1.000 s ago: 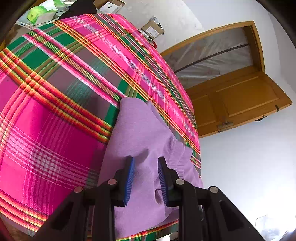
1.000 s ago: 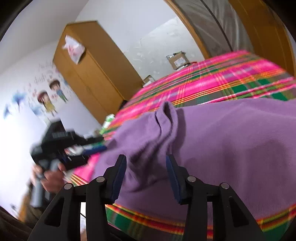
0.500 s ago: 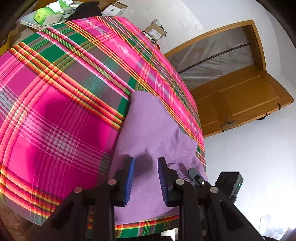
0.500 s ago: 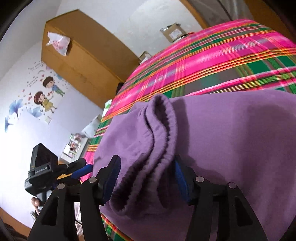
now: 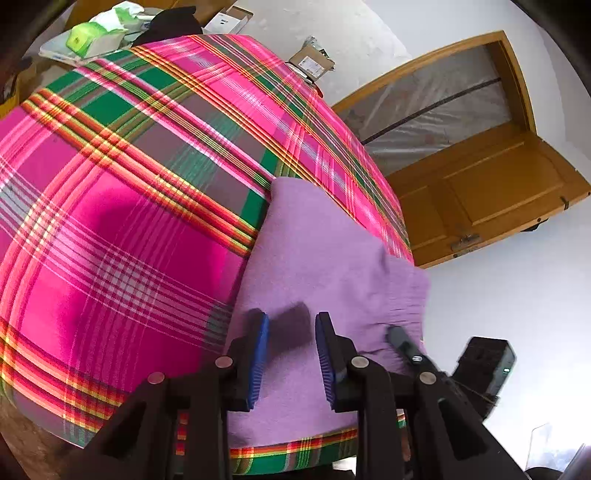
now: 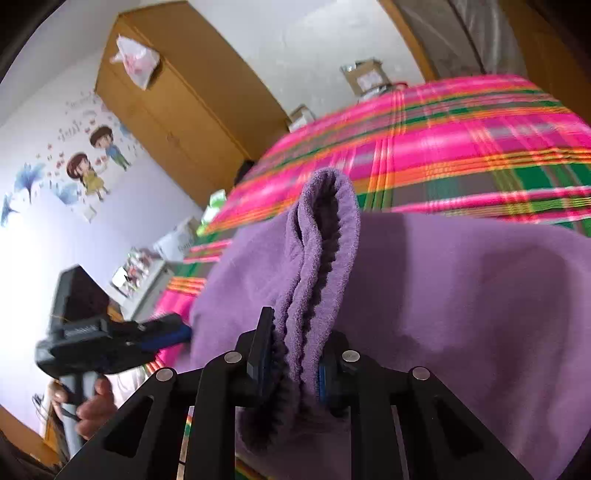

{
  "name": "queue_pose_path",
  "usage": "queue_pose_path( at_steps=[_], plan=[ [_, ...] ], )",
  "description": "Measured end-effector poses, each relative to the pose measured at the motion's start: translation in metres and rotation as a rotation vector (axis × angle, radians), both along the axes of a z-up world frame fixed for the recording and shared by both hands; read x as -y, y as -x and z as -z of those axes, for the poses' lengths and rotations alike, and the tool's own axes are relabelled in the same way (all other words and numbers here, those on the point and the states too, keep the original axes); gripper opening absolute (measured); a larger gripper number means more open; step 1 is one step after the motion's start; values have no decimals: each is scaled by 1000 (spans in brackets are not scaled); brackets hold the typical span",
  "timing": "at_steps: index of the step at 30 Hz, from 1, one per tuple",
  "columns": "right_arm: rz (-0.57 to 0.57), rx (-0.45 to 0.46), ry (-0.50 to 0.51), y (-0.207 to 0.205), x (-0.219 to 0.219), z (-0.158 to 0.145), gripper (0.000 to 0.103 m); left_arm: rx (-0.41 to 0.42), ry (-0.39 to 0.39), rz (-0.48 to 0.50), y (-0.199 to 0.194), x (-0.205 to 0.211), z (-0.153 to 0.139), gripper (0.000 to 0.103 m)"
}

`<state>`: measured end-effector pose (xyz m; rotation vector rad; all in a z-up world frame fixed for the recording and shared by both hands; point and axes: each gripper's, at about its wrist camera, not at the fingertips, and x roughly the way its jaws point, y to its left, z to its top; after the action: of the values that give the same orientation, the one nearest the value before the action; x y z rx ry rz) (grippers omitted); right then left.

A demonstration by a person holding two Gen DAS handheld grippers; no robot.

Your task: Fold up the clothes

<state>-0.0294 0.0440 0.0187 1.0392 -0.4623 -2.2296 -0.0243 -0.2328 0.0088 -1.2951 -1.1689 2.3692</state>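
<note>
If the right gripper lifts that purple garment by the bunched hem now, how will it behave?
Probably floppy: the purple garment already bunches into soft ridges at the right gripper, whose jaws just closed on it. Its fleecy surface likely resists slipping. The rest should trail across the plaid cloth.

plaid bedspread (image 5: 110, 206) bare left, clutter (image 5: 96, 35) beyond

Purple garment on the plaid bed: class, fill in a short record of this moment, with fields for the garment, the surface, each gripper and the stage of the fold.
garment: purple fleece garment, lying at the near edge of the bed
surface: pink and green plaid bedcover
right gripper: jaws have just been closing; pads pinch the garment's ribbed hem
left gripper: open above flat fabric, nothing between the pads
stage: hem gripped, fold not yet made
</note>
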Motion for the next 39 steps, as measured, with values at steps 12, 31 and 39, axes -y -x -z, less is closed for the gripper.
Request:
queue_pose_path(
  at_steps=[12, 31, 39],
  plan=[
    [129, 94, 8, -19, -42, 4, 20, 21, 2, 13, 2, -7, 4, 32],
    [226, -8, -227, -26, -42, 8, 38, 73, 61, 48, 1, -11, 13, 32],
    [253, -258, -328, -49, -31, -25, 38, 67, 59, 50, 4, -13, 14, 32]
  ],
)
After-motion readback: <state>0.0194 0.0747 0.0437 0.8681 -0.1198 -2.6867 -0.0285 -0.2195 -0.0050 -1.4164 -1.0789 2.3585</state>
